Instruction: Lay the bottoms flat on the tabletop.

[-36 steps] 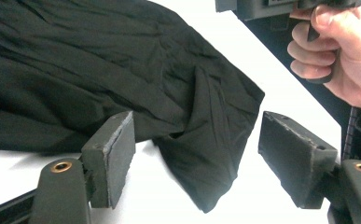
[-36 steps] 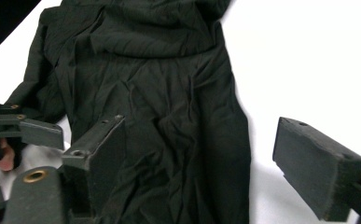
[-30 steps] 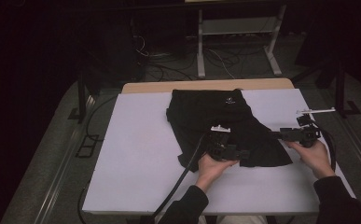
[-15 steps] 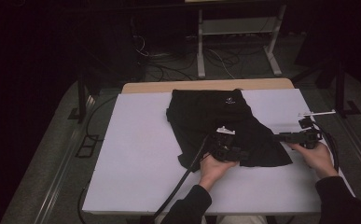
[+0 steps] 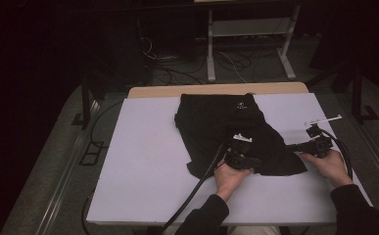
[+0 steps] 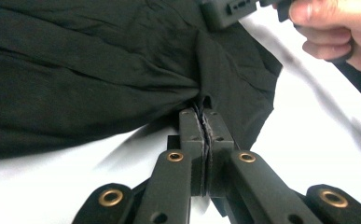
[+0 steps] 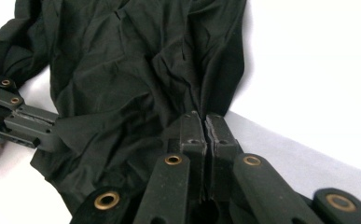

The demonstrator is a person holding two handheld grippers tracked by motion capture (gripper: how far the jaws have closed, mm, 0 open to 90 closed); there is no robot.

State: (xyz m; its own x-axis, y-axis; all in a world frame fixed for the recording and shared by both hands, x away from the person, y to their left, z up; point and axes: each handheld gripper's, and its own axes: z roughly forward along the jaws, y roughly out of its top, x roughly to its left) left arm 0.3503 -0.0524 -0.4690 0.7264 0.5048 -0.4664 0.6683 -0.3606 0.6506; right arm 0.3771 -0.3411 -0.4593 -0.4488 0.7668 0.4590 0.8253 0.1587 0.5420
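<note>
The left gripper's (image 6: 205, 122) fingers have just closed, pinching a fold of the crumpled black cloth garment (image 5: 228, 125); the right gripper's (image 7: 205, 125) fingers likewise pinch its near hem. The soft, wrinkled garment lies on the smooth white surface (image 5: 143, 161), right of centre.

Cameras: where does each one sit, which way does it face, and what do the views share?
High view: above the person's side, looking forward and down on the table; forearms, hands, both grippers.
Left gripper view: rides the left gripper, looking along its jaws, just closed on the black garment; the other hand at top right.
Right gripper view: rides the right gripper, jaws just closed on the same cloth.
All three views share the garment.
</note>
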